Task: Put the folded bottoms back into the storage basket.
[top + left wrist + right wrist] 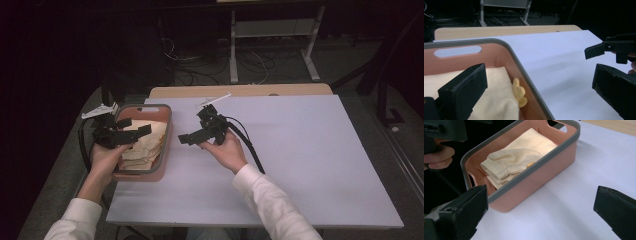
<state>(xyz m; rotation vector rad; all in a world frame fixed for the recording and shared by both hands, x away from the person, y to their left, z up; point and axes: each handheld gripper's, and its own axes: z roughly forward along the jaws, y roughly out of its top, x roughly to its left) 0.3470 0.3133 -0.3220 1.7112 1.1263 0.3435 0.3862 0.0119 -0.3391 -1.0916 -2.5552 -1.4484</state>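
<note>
The tabletop (310, 165) is covered by a wide pale sheet, with a strip of light wood showing along its far edge, and beyond it the dark floor holds a tangle of cables (250, 62) and the legs of a white metal frame (272, 35). At the sheet's left edge stands a pink basket (161, 170) with a grey rim and slot handles in its end walls – its left side reaches the edge of the tabletop. Inside lies a folded cream cloth (147, 142), stacked in layers and filling most of the basket; in the right gripper view the folds (516, 157) sit below the rim, and a small yellow piece (530, 164) shows against the basket's near long wall, also seen in the left gripper view (519, 93). The left gripper (134, 127) hangs over the basket's left half, above the cloth, its jaws spread wide with nothing between them and not touching the cloth. The right gripper (189, 138) is held over bare sheet just right of the basket, pointing toward it, jaws likewise wide apart and empty – the basket's long wall and grey rim stand between it and the cloth. A black cable (250, 145) trails from the right gripper back past the person's wrist. Both sleeves (270, 205) are white.
</note>
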